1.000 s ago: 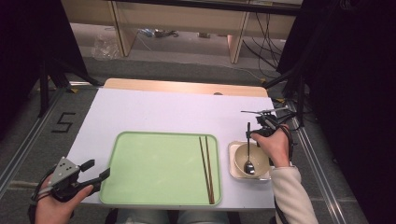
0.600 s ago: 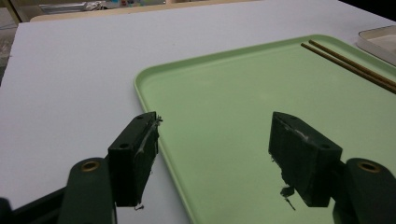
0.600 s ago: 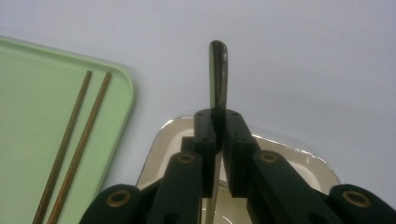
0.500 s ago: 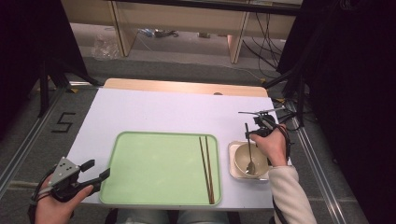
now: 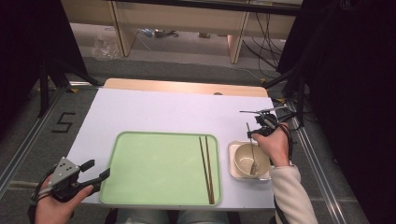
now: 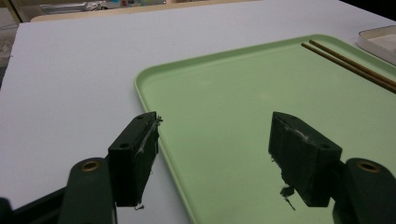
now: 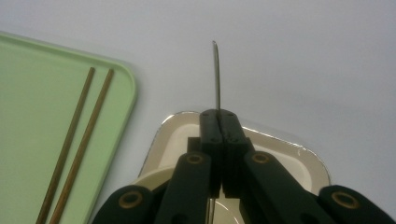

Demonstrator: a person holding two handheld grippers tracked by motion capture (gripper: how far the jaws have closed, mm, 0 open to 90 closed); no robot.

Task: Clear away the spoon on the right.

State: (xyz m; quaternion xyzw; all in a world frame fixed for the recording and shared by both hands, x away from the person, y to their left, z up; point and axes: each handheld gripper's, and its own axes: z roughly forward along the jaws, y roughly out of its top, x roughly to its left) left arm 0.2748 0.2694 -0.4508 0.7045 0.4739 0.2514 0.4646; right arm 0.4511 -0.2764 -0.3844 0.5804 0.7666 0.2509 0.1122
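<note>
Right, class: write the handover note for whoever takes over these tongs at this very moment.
Right tongs: shut on the spoon handle, spoon bowl down inside the bowl, which sits on a small square tray right of the green tray.
Left tongs: open, holding nothing, at the green tray's near left corner.
Chopsticks: lying together along the green tray's right side.
Done: spoon gripped.
Left, probably: lift the spoon out and lay it on the green tray, perhaps beside the chopsticks.
</note>
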